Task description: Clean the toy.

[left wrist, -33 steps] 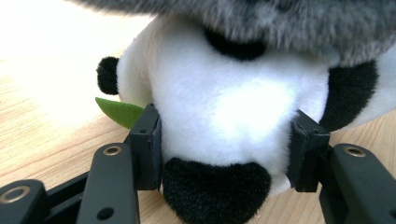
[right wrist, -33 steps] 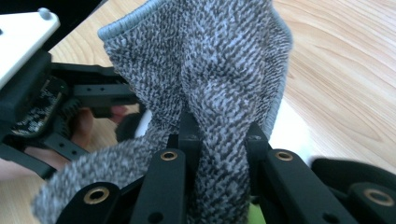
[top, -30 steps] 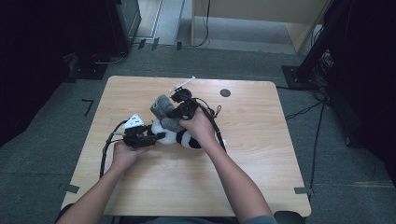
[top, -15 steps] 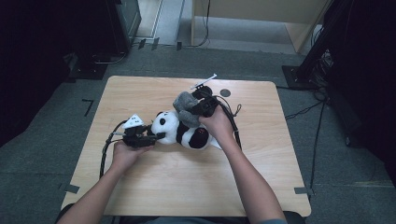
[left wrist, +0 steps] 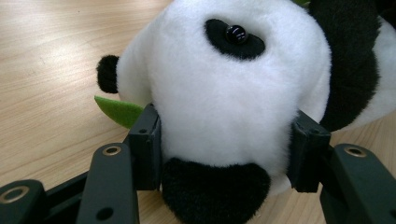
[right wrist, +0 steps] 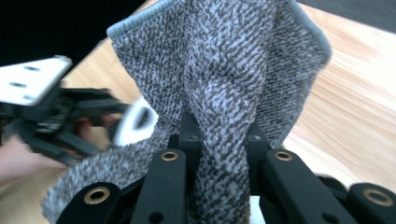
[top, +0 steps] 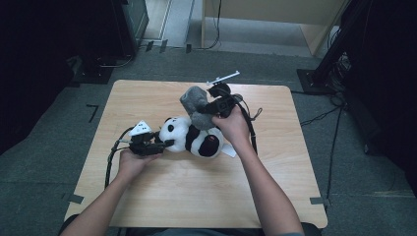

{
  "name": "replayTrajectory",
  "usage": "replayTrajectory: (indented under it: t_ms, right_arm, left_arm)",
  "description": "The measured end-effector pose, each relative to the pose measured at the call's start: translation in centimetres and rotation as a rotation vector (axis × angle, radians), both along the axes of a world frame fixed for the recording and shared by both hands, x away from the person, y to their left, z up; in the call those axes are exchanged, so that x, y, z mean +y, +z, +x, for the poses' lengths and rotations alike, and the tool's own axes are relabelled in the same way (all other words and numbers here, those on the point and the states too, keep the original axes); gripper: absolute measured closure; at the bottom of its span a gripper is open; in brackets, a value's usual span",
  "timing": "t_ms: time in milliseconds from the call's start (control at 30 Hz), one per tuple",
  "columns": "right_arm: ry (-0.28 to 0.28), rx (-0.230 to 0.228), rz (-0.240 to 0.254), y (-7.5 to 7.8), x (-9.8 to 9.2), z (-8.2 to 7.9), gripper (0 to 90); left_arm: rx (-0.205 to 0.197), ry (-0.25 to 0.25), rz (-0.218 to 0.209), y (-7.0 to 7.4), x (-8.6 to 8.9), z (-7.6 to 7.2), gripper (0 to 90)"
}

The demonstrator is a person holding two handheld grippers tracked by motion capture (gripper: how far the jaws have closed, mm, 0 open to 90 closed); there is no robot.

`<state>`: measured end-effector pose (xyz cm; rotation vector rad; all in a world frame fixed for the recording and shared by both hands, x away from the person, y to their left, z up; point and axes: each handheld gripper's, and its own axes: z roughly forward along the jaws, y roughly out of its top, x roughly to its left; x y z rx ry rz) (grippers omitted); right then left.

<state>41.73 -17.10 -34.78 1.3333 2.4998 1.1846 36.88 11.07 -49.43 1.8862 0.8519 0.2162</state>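
In the high view the person's two forearms come in from the bottom edge over the wooden counter. The left gripper lies low at the counter's left-middle, its jaws pressed on the head of a toy panda that lies on its side on the counter with its body toward the right. The left gripper view brings this close: both black pads sink into the white fur on either side of the head, a black ear sits between the jaws, one shiny eye faces up, and a green felt leaf pokes out beside the left pad, a detail too small to make out from above. Farther back, the right gripper is lifted just above the panda's body, pinching a grey cloth that bunches upward. The right gripper view shows the jaws nipped tight on a fold of that knitted weave, with the left gripper blurred beyond it.
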Motion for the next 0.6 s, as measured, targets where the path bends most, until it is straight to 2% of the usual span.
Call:
replayTrajectory:
  t_ms: [100, 133, 167, 200, 233, 267, 300, 400, 433, 500, 533, 600]
  right_arm:
    - [0.056, -0.018, -0.008, 0.4, 2.4, -0.6, 77.5]
    - [0.056, -0.018, -0.008, 0.4, 2.4, -0.6, 77.5]
    - [0.087, -0.017, -0.003, 0.3, 4.1, -0.9, 77.4]
    - [0.102, -0.016, -0.003, 0.2, 4.9, -1.1, 77.4]
    - [0.102, -0.016, -0.003, 0.2, 4.9, -1.1, 77.4]
    - [0.117, -0.013, -0.002, 0.0, 5.7, -1.2, 77.4]
    - [0.135, -0.002, -0.005, -0.6, 7.1, -1.4, 77.3]
    - [0.151, 0.049, -0.017, -2.4, 8.7, -1.3, 77.3]
    - [0.151, 0.049, -0.017, -2.4, 8.7, -1.3, 77.3]
    - [0.15, 0.09, -0.046, -3.9, 9.4, -1.2, 77.4]
    - [0.154, 0.088, -0.098, -5.3, 9.5, -1.2, 77.4]
    - [0.155, 0.087, -0.085, -5.5, 9.3, -1.2, 77.6]
  left_arm:
    - [-0.001, 0.001, 0.0, 0.0, 0.0, 0.0, 41.2]
    - [-0.001, 0.001, 0.0, 0.0, 0.0, 0.0, 41.1]
    - [-0.001, 0.001, 0.0, 0.0, 0.0, 0.0, 41.0]
    - [-0.001, 0.001, 0.0, 0.0, 0.0, 0.0, 40.9]
    - [-0.001, 0.001, 0.0, 0.0, 0.0, 0.0, 40.9]
    - [0.0, 0.0, -0.001, 0.0, 0.0, 0.0, 40.9]
    - [0.001, 0.001, -0.001, 0.0, 0.1, 0.0, 40.8]
    - [0.003, 0.002, 0.002, 0.1, 0.0, 0.0, 40.8]
    - [0.003, 0.002, 0.002, 0.1, 0.0, 0.0, 40.8]
    - [0.007, 0.004, 0.004, 0.1, 0.0, -0.1, 40.9]
    - [0.008, 0.001, 0.015, 0.0, 0.0, -0.1, 41.2]
    - [0.008, -0.002, 0.015, 0.1, 0.0, -0.1, 41.3]
